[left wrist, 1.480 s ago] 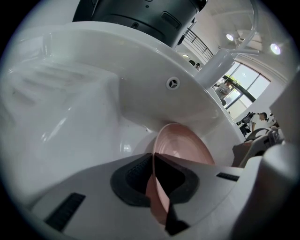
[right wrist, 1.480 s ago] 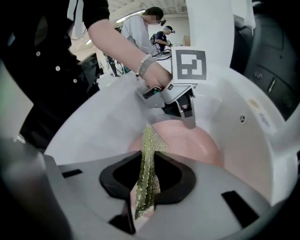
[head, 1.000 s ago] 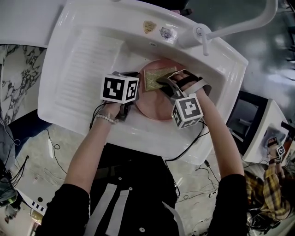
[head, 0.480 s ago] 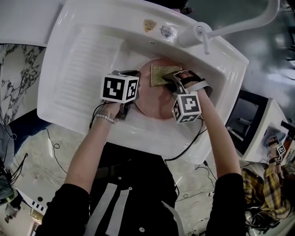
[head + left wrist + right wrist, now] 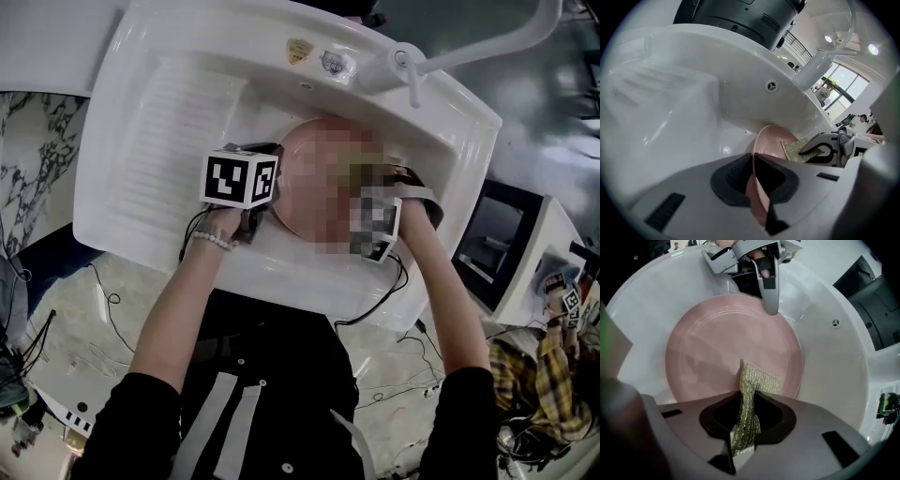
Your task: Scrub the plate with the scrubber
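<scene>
A white sink (image 5: pixel 122 202) fills the middle of the room, with a ribbed draining board (image 5: pixel 178 141) on its left side and a white tap (image 5: pixel 469 47) arching over its far rim. Two small stickers (image 5: pixel 312 54) sit on that rim. To the left is a marble-patterned surface (image 5: pixel 33 159). The pale floor (image 5: pixel 394 394) below is strewn with thin black cables (image 5: pixel 108 314). On the right stands a white cabinet (image 5: pixel 534 272) with a dark opening. Farther off, tall windows (image 5: pixel 843 79) let in bright daylight, and round ceiling lights (image 5: pixel 828 39) glow overhead.
</scene>
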### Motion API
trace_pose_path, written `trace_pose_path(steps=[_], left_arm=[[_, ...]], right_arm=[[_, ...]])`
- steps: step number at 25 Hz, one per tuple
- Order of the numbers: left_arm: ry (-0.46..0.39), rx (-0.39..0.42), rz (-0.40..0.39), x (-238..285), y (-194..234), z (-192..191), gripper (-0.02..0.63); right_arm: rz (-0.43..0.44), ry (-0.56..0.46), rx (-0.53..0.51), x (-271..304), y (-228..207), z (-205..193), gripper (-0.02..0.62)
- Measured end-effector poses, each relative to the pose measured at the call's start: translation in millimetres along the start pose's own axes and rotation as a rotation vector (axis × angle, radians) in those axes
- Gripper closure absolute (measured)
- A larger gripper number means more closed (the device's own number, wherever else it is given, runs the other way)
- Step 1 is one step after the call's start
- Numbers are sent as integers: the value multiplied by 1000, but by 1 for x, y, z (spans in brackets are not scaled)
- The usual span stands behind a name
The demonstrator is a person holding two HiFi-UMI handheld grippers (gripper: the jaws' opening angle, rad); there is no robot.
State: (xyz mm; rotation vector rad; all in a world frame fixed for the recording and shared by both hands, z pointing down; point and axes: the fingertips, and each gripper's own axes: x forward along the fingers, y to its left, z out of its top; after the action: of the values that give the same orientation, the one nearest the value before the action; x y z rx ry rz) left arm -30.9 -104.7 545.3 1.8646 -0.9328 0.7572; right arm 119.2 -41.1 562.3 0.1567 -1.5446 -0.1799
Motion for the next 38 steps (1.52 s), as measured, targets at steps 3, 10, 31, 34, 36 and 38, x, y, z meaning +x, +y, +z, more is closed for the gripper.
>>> trace_pose_path(steps=[3,10,31,34,36,38], left_arm=[[0,6,-3,0,-1,0,591],[-6,13,-9,0,-2,1,591],[-16,21,2,2,-1,4,591],[-17,25,6,2,0,4,591],[-16,28,10,2,0,3,591],[-18,28,10,2,0,4,591]], right_arm=[[91,94,-16,-6,20,-11,517],[358,228,-46,-26,68,-18,517],[947,-334,355,-93,97,103,518],[923,-420,408,-94,90,113,517],[889,-505,454,-98,83,119,518],[844,-562,491,-99,76,120,518]])
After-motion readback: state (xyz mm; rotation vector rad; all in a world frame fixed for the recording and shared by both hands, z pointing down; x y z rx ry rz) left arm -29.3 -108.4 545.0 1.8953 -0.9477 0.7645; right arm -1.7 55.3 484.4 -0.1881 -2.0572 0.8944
